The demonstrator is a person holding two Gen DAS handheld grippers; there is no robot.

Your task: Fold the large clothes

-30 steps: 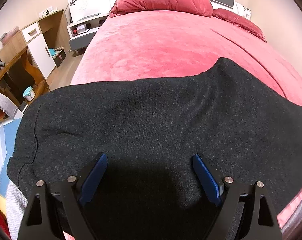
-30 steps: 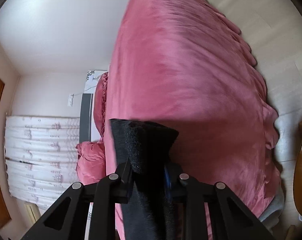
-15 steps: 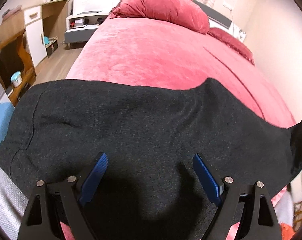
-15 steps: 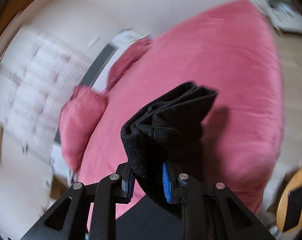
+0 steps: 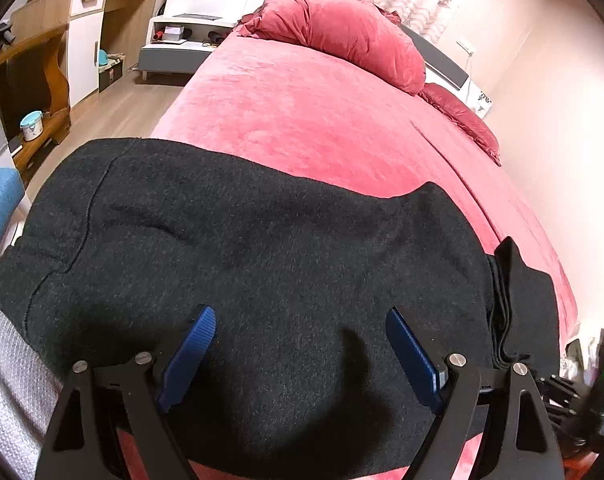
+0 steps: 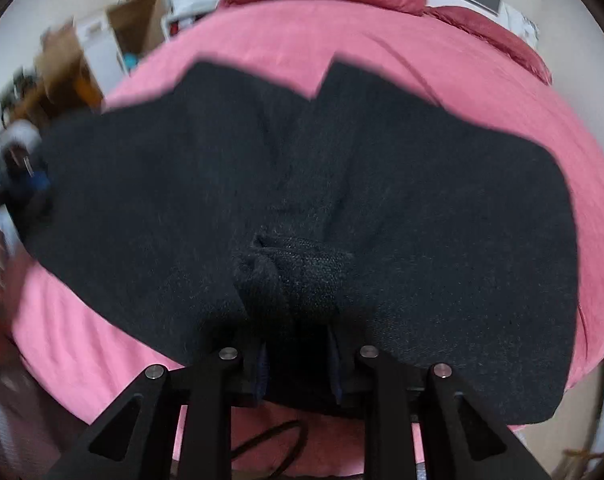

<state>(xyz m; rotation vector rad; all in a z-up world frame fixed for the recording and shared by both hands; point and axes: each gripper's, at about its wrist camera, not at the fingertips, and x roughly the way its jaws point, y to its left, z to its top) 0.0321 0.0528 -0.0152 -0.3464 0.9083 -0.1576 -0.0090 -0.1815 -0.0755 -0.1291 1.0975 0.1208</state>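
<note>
Garment lies across the bed's near end, pillow behind

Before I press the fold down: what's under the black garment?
Under the black garment the pink bedspread shows on all sides; grey knit fabric pokes out at its left edge. Whatever lies beneath its middle is covered.

Left gripper angled downward, jaws wide apart, blue pads clear on both sides, nothing clamped between them. Right gripper pitched steeply down at the near right, jaws narrowed onto a bunched fold of the dark garment, pads pressing it from both sides.
</note>
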